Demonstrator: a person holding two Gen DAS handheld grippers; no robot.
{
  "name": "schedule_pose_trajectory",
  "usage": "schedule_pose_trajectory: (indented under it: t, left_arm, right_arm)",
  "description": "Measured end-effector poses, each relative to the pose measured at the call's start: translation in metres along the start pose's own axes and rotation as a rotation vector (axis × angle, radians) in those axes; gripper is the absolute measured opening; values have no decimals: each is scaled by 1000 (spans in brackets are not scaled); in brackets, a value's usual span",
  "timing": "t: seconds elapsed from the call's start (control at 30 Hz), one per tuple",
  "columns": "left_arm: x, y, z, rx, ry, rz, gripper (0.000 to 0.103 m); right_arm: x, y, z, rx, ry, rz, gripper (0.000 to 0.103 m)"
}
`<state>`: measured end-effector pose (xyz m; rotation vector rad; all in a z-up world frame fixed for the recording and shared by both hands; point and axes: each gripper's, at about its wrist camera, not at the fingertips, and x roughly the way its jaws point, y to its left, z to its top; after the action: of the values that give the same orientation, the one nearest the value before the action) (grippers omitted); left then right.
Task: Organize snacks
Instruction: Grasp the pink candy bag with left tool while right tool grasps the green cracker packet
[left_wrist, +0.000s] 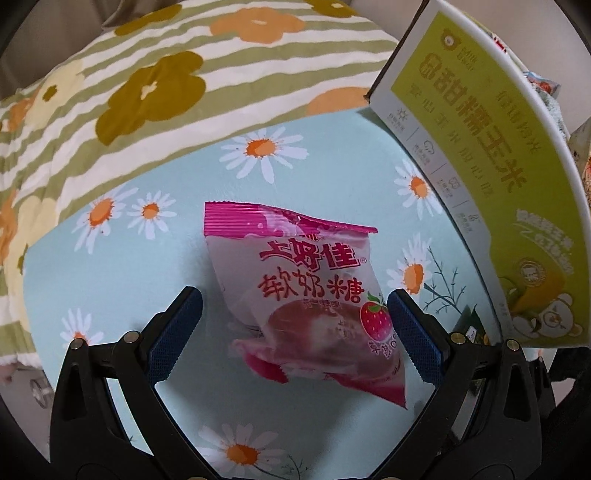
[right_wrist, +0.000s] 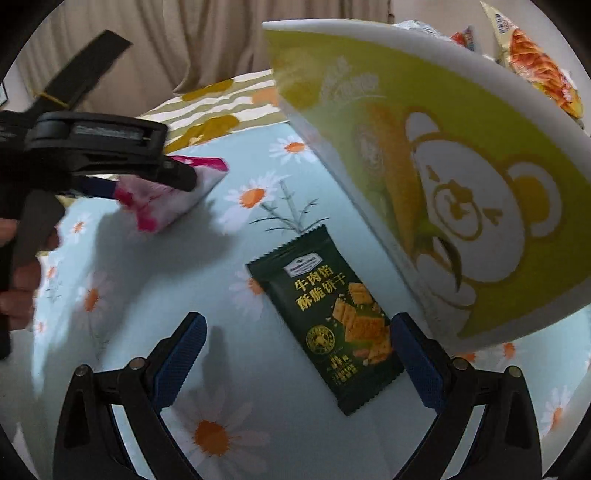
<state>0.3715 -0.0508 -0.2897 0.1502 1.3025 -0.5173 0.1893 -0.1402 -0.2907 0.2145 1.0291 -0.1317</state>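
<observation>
A pink strawberry candy packet (left_wrist: 295, 291) lies on the daisy-print cloth (left_wrist: 147, 236). My left gripper (left_wrist: 295, 332) stands open around it, a blue pad on each side, the right pad close to the packet's edge. The right wrist view shows that gripper (right_wrist: 147, 182) over the pink packet (right_wrist: 177, 199) at the left. A dark green cracker packet (right_wrist: 328, 325) lies flat between the open fingers of my right gripper (right_wrist: 299, 347), nearer the right pad. A yellow-green bear-print box (right_wrist: 443, 184) with a white rim stands just to the right.
The box (left_wrist: 480, 166) holds several snack packets (right_wrist: 539, 62) that show above its rim. Striped floral bedding (left_wrist: 147, 92) lies beyond the cloth, with a beige curtain (right_wrist: 147, 44) behind. A hand (right_wrist: 18, 288) holds the left gripper's handle.
</observation>
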Motion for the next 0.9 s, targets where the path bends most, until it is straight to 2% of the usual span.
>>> schedule_pose_trajectory:
  t: [0.1,0.13,0.27,0.5,0.57,0.67,0.77,0.9]
  left_arm:
    - [3,0,1,-3,6,2,100]
    - [4,0,1,-3,8,3,100]
    - [5,-1,0,8,0,13,100]
    - [6,-9,-1,51,-5,46,97]
    - [6,-11,-2,74,-4,69,90]
    - [3,-16,-3,119,-13,116,69]
    - [0,-14,-4,139,-14,96,62]
    - [-5,-7,-6,122,-3,82,59]
  right_arm:
    - [-8,6,-5,-42,25,84,100]
    - [-12,7,-6,-58,20,84,99]
    - [-18,-1,-6,-41,-15,44,99]
    - [-7,-12,-5,-35,1,-14,98]
    - [-8,-14,-5,-31,10,-16,95]
    - [-2,-15,-1,-39,24,-30,90]
    - [-2,-14,1,-37,29,-37,82]
    - [-1,-6,1,-75,33,-39,75]
